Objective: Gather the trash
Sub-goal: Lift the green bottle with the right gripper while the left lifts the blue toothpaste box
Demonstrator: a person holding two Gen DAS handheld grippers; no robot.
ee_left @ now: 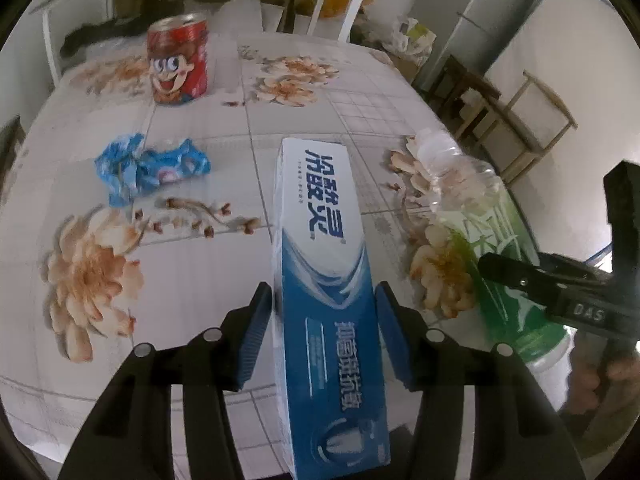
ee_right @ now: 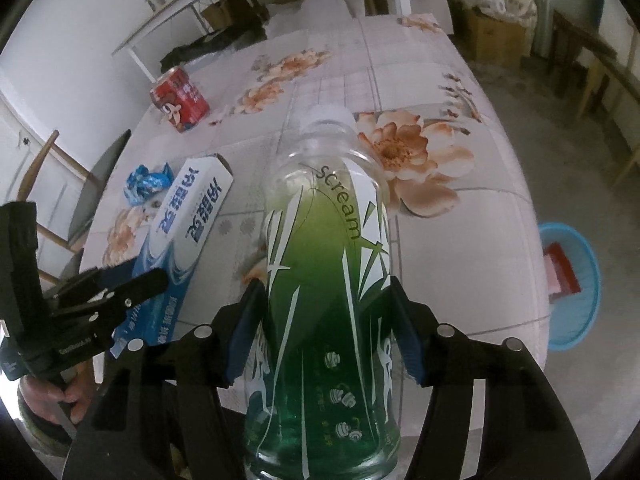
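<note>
Can (ee_left: 178,60), wrapper (ee_left: 150,168) on floral table (ee_left: 200,272)

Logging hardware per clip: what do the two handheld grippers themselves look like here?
Both match: black angular plastic fingers with round silver fasteners, tipped with ribbed blue pads. The left gripper and right gripper each sit on a black body with small white lettering. No cables or sleeves show.

Blue toothpaste box (ee_left: 320,264) and green-labelled bottle (ee_right: 324,280) lie side by side.

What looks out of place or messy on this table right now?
A crumpled blue wrapper lies loose on the table, a red can stands upright behind it, and a blue basin sits on the floor. Nothing looks spilled.
</note>
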